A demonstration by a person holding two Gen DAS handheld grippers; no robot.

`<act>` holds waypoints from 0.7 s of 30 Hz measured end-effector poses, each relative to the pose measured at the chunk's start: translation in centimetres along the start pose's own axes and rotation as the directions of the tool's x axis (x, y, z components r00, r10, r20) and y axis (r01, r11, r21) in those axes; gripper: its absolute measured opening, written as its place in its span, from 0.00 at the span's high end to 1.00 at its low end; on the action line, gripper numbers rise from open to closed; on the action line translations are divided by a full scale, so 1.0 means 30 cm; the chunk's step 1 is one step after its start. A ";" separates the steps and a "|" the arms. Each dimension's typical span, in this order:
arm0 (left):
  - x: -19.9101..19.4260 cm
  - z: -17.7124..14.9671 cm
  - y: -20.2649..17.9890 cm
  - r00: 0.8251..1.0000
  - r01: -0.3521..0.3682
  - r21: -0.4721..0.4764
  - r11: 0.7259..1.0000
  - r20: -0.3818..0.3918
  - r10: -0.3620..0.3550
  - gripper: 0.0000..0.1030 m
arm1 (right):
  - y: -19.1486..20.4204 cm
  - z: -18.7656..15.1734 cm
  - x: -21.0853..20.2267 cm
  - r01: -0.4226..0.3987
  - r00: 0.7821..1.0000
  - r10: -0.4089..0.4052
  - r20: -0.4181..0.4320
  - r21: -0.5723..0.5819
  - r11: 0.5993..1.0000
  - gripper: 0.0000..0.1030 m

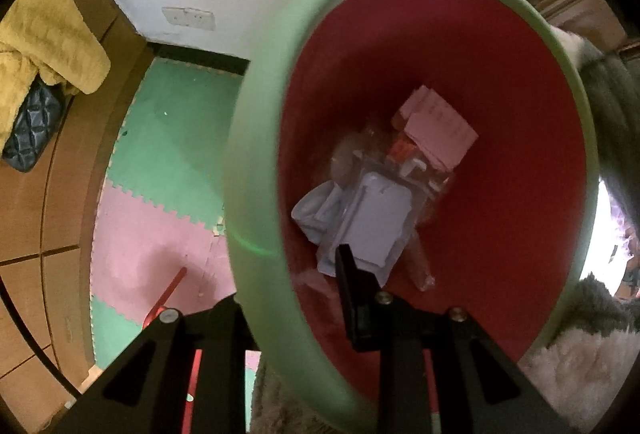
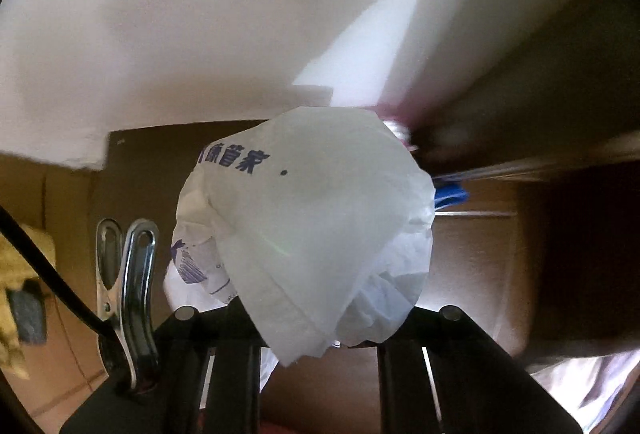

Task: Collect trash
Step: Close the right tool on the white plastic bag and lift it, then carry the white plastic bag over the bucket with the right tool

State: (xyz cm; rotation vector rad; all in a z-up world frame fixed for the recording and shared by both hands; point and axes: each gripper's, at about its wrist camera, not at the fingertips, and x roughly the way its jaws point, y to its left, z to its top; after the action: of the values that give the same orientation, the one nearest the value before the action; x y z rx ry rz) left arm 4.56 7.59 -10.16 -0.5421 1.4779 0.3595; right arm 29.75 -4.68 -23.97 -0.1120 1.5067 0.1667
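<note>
Presently, the scene is set out as follows.

Crumpled wrapper: a white plastic wrapper [image 2: 304,230] with blue print is seen bunched up right in front of the right tool [image 2: 316,338], hanging free of any surface, with a wall and brown furniture behind it.

Right tool: its jaws are drawn nearly together on the lower folds of the wrapper, which is pinched and carried by them.

Bin: a bin [image 1: 256,170] with a pale green rim and a red inside is shown close under the left camera, tilted in the view.

Left tool [image 1: 298,298]: it is clamped narrowly on the bin's rim, one finger outside the wall and one inside.

Trash already collected: a clear blister pack [image 1: 376,222], a pink printed paper [image 1: 440,126] and a bluish crumpled piece [image 1: 316,210] are lying at the bottom of the bin.

Surroundings: a green and pink foam mat [image 1: 160,162] is laid on the floor beside the bin; a yellow blanket [image 1: 48,38] is left on the wooden surface further off.

Progress: several pieces are judged to be binned already; the wrapper is picked up but not yet dropped in. Whether more trash is left elsewhere cannot be told.
</note>
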 end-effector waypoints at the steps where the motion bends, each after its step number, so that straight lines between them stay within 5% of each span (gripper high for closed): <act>1: -0.002 0.004 0.003 1.000 0.004 -0.011 1.000 0.001 -0.004 0.77 | 0.011 -0.019 -0.046 0.010 1.000 -0.009 0.026 -0.036 0.999 0.85; 12: -0.025 0.001 0.048 0.999 0.026 -0.092 0.995 0.040 -0.022 0.77 | 0.017 -0.211 -0.434 0.031 0.963 0.047 0.265 -0.285 0.958 0.85; 21: -0.043 0.023 0.055 0.998 0.048 -0.109 0.993 0.054 -0.042 0.77 | -0.051 -0.496 -0.935 -0.005 0.848 0.245 0.470 -0.456 0.890 0.84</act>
State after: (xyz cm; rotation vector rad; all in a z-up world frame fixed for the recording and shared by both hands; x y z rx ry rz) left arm 4.15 9.48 -9.07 -0.6486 1.3997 0.4186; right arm 13.84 -9.94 3.05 -0.3048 0.9090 0.6038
